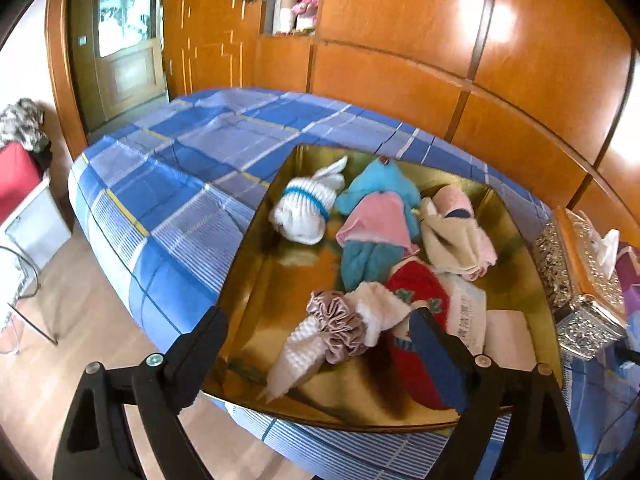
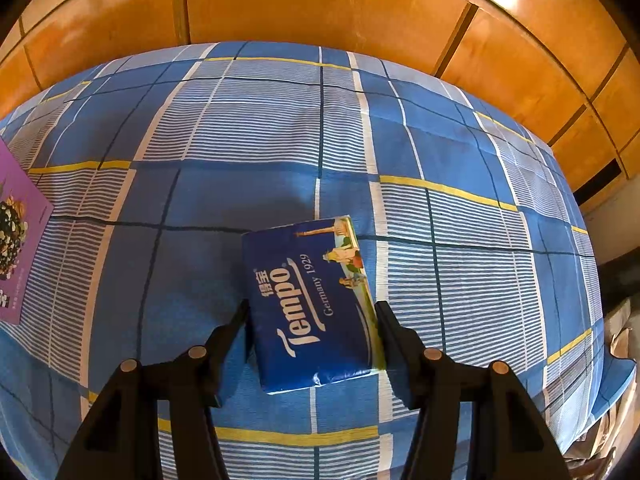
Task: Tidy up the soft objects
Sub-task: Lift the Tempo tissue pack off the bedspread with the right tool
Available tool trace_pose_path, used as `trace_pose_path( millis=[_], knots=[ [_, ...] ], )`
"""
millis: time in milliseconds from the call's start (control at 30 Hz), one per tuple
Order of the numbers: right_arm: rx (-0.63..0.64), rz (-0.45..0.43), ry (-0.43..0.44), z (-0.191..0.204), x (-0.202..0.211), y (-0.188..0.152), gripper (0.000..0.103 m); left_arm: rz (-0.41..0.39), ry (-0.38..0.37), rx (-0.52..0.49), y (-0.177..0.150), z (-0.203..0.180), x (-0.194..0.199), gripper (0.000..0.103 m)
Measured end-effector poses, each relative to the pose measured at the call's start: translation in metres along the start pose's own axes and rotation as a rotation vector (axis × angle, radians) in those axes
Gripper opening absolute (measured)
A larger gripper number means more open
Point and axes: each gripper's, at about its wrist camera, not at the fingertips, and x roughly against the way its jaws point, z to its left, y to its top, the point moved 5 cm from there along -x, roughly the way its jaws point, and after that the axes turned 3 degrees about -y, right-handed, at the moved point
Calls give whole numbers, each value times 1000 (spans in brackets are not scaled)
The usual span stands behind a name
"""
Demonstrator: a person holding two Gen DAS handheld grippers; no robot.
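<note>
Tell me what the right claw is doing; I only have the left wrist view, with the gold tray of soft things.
Observer: The right claw straddles a blue Tempo tissue pack that looks to be lying on the plaid bedspread, fingers close against both its sides.
Operator: Report whether it's lifted.
Observer: Cannot tell; the pack's far end appears to rest on the bedspread.
Operator: Name anything else nearby.
Observer: A purple printed card lies at the left edge.

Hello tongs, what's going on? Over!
Left tongs open over tray. Right tongs shut on tissue pack. Nothing in the way.
</note>
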Motion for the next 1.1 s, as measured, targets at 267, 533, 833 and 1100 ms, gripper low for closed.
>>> trace_pose_path(
  millis=[267,533,833,1100],
  knots=[
    [-36,14,-3,1,1,-1,56,-83,-34,-83,9,-26,29,92],
    [-89,27,-2,-3,0,-2,57,-113,-70,-171,3,-51,43,92],
    [-152,65,17,-10,-6,4,56,-124,-99,-240,-3,-71,50,92],
    [-185,89,75,-11,-10,23,56,-115,-117,-265,-8,-80,50,92]
  ],
)
